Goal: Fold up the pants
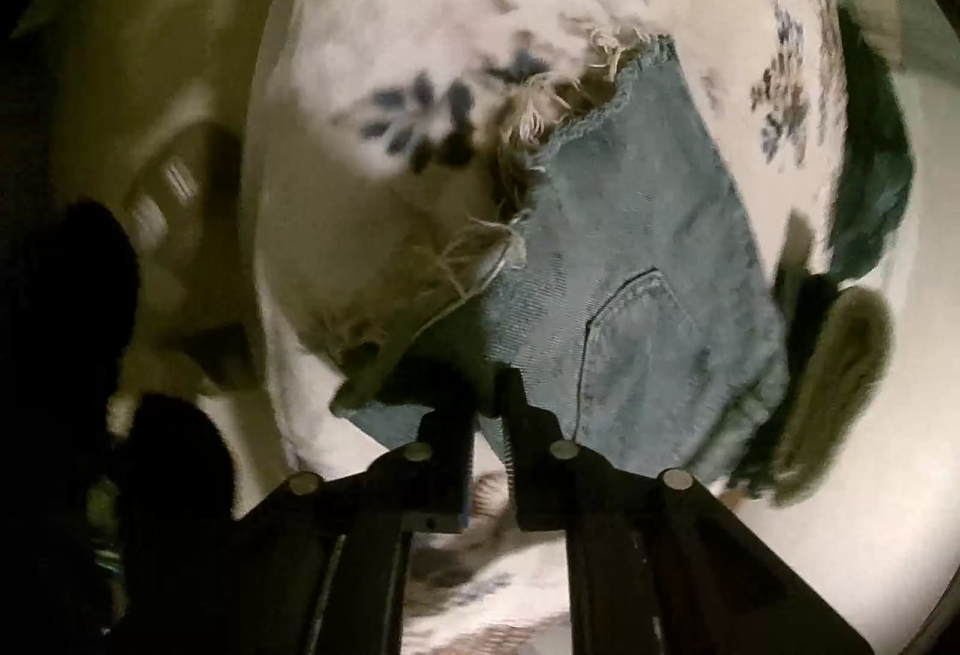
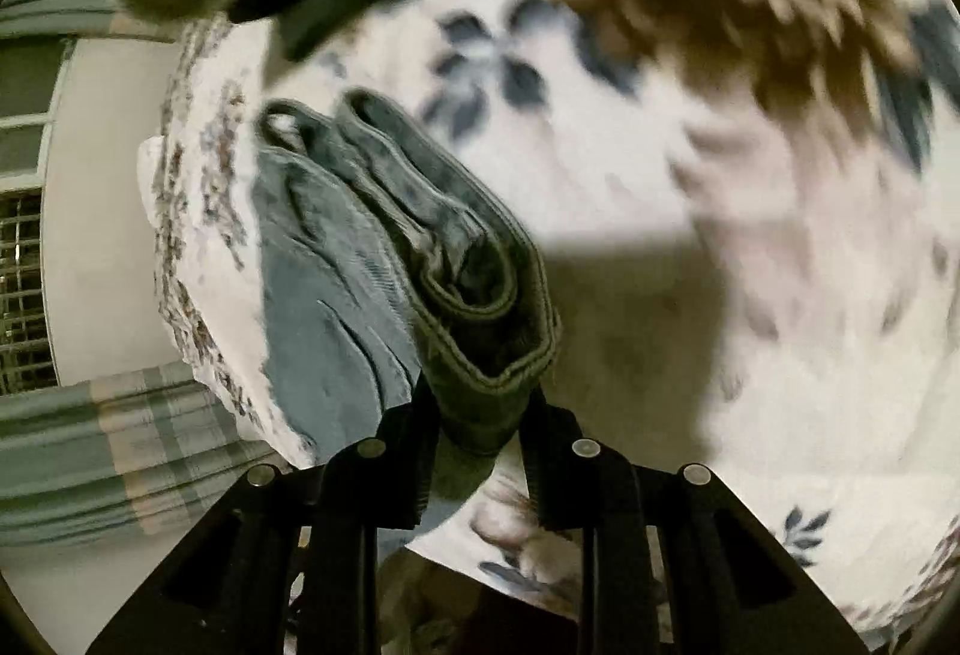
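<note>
- Fingers of the left gripper (image 1: 489, 415) pinch the denim pants (image 1: 636, 259) near a frayed hem (image 1: 528, 115).
- Right gripper (image 2: 480, 433) fingers clamp the thick bunched waistband (image 2: 480, 319).
- Pants hang over the floral bedspread (image 2: 780, 295), probably near its edge; motion blur hides detail.
- Advice: keep both grips level, lower edges together so layers stay aligned.

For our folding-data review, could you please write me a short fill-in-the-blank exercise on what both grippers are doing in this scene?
1. Both grippers are shut on the blue ____ pants.
2. The left gripper pinches the cloth near a sewn back ____.
3. The right gripper clamps the thick ____ band.
4. The pants lie over a white bedspread printed with blue ____.

Missing words: denim; pocket; waist; flowers
</note>
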Demonstrator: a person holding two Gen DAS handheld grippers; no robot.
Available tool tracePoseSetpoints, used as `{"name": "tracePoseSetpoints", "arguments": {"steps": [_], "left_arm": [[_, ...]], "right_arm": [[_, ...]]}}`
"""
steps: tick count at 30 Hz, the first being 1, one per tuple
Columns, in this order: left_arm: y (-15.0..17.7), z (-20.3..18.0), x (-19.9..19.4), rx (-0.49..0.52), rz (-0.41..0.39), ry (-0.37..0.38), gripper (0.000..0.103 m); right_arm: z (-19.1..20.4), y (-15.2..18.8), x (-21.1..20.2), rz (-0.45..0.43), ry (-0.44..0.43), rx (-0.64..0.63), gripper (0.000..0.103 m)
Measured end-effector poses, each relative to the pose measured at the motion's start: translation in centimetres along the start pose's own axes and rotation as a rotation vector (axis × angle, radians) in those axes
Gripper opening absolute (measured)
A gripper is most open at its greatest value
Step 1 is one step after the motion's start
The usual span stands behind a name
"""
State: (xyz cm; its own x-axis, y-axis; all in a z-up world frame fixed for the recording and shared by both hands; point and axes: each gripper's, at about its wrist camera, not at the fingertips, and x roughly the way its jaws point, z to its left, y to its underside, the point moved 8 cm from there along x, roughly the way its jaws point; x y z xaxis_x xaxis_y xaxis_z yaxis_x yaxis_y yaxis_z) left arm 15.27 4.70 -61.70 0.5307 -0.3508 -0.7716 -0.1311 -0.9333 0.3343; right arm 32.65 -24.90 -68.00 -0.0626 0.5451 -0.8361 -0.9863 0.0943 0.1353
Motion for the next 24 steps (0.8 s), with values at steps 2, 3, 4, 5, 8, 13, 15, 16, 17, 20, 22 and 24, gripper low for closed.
{"name": "tracePoseSetpoints", "arguments": {"steps": [2,3,4,5,8,13,15,16,17,20,22,24], "left_arm": [[1.2,-0.5,-0.2,-0.012,0.012,0.065,0.038],[1.9,0.1,-0.7,-0.023,0.017,0.086,0.05],[2.6,0.2,-1.1,-0.039,0.018,0.107,0.056],[3.3,0.7,-1.1,-0.064,0.024,0.117,0.06],[4.9,2.2,-0.3,-0.119,0.068,0.134,0.06],[3.3,2.6,1.7,-0.188,0.014,0.151,0.06],[2.3,2.4,2.1,-0.232,-0.011,0.158,0.06],[1.9,2.3,2.4,-0.242,-0.019,0.151,0.06],[1.4,2.0,2.5,-0.244,-0.034,0.138,0.06],[1.0,1.7,2.8,-0.249,-0.046,0.09,0.06],[1.0,1.3,2.8,-0.238,-0.05,0.051,0.059],[0.9,0.9,2.1,-0.231,-0.075,0.025,0.058]], "right_arm": [[-1.4,0.3,1.1,0.033,-0.003,0.047,0.031],[-1.7,0.3,1.4,0.044,-0.008,0.054,0.045],[-2.0,0.3,1.7,0.052,-0.016,0.058,0.055],[-2.0,0.3,1.8,0.057,-0.032,0.063,0.069],[-1.6,0.2,2.5,0.079,-0.077,0.043,0.074],[-1.6,0.2,5.1,0.12,-0.09,0.075,0.074],[-1.4,-0.1,5.7,0.11,-0.117,0.11,0.074],[-1.3,-0.2,5.8,0.101,-0.125,0.12,0.073],[-0.8,-0.3,5.9,0.092,-0.139,0.124,0.067],[-0.1,-0.1,6.1,0.088,-0.155,0.118,0.055],[0.1,-0.1,6.4,0.092,-0.154,0.12,0.055],[-0.1,-0.4,6.5,0.1,-0.157,0.13,0.055]]}}
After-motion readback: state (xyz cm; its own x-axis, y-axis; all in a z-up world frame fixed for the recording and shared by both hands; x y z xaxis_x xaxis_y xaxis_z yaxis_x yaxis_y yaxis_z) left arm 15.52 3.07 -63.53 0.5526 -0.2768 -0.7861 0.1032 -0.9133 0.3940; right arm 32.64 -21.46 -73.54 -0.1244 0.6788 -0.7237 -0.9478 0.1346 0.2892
